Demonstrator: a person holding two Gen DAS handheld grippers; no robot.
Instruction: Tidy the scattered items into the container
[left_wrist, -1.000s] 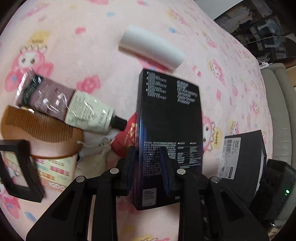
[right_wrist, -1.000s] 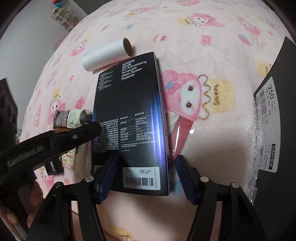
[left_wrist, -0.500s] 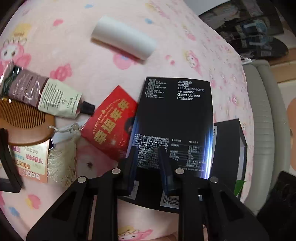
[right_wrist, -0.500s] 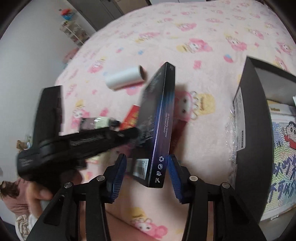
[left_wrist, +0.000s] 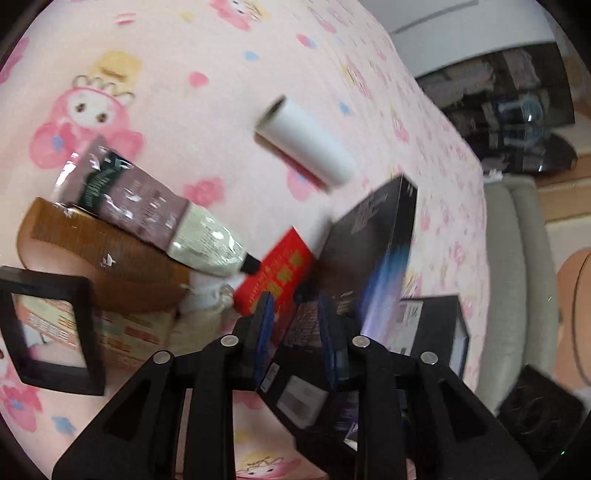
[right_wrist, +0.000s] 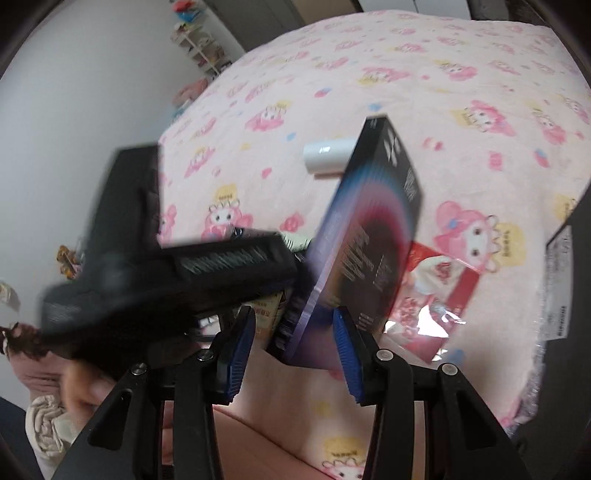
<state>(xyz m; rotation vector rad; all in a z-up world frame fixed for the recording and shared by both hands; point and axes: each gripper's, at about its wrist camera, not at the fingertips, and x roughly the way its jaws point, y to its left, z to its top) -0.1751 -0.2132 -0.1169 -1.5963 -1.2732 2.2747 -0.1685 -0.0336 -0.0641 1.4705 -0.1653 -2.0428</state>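
Observation:
A flat black box (right_wrist: 369, 236) with white print is lifted off the pink blanket and tilted on edge. My right gripper (right_wrist: 293, 312) is shut on its lower end, blue pads on both faces. My left gripper (left_wrist: 295, 299) is against the box (left_wrist: 369, 236) face. Its jaws stand a narrow gap apart and are opening, pinching nothing that I can see. In the right wrist view the left gripper (right_wrist: 288, 266) tip meets the box from the left. The black container (right_wrist: 569, 280) with a white label stands at the right edge.
On the blanket lie a white roll (left_wrist: 306, 144), a cream tube (left_wrist: 155, 210), a wooden comb (left_wrist: 110, 258), a red envelope (left_wrist: 280, 273), a printed packet (left_wrist: 125, 332) and a black frame (left_wrist: 48, 332). A grey cushion (left_wrist: 517, 277) borders the right. A person's hand (right_wrist: 85, 387) holds the left gripper.
The box lay flat a second ago. The right gripper closed on its end and raised it onto its edge, uncovering the red envelope. Both hands rose, and the left jaws now stand slightly wider.

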